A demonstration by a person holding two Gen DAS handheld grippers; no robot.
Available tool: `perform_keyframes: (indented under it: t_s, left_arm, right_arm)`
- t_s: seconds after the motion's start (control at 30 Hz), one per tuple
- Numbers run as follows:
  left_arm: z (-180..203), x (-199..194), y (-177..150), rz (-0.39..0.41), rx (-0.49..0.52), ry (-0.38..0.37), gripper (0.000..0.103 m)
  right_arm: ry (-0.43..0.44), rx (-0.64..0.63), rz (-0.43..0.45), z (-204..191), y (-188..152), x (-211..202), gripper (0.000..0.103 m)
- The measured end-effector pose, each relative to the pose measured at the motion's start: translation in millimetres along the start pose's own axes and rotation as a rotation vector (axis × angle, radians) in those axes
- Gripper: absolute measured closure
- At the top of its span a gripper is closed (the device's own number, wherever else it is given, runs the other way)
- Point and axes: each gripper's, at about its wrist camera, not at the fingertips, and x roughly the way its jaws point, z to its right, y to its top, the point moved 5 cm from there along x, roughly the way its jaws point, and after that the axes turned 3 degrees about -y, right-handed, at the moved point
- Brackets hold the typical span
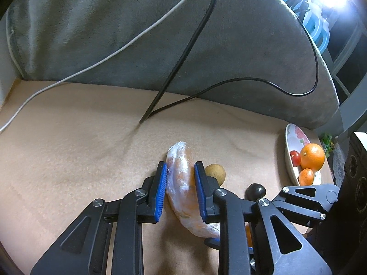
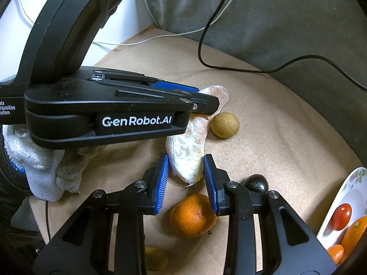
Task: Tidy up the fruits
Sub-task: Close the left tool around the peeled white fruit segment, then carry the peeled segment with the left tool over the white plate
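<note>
A long fruit piece wrapped in clear plastic (image 1: pixel 181 183) lies on the beige cushion (image 1: pixel 80 149). My left gripper (image 1: pixel 180 168) is shut on its far half, blue pads pressing both sides. In the right wrist view my right gripper (image 2: pixel 186 162) is shut on the near end of the same wrapped piece (image 2: pixel 185 158), and the left gripper (image 2: pixel 213 103) crosses from the left over its far end. A flowered plate (image 1: pixel 289 142) at the right holds a large orange (image 1: pixel 313 155), a tomato (image 1: pixel 296 158) and a small mandarin (image 1: pixel 306 176).
A brown round fruit (image 2: pixel 224 125) and a dark fruit (image 2: pixel 257 184) lie beside the wrapped piece. A mandarin (image 2: pixel 193 215) sits under my right gripper, a yellowish fruit (image 2: pixel 156 257) nearer still. Black cable (image 1: pixel 316 68) and white cable (image 1: pixel 91 66) cross the grey backrest (image 1: pixel 114 34). A gloved hand (image 2: pixel 34 158) is at left.
</note>
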Motion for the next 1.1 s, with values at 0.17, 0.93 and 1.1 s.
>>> perform_keyframes:
  t_s: [0.17,0.93,1.1]
  left_arm:
    - [2.8,-9.3,0.2,0.016,0.002,0.002,0.081]
    - [43.3,-56.0,6.2,0.066,0.08,-0.019,0.081]
    - [66.3,-51.5,7.0,0.065,0.1,-0.032,0.081]
  right_arm:
    - [-0.006,-0.013,0.018,-3.8,1.1,-6.3,0.071]
    - [-0.046,0.013,0.11,8.1,-19.9,-73.0,0.071]
    - [-0.058,0.035,0.123,20.9,-30.7,-87.7,0.071]
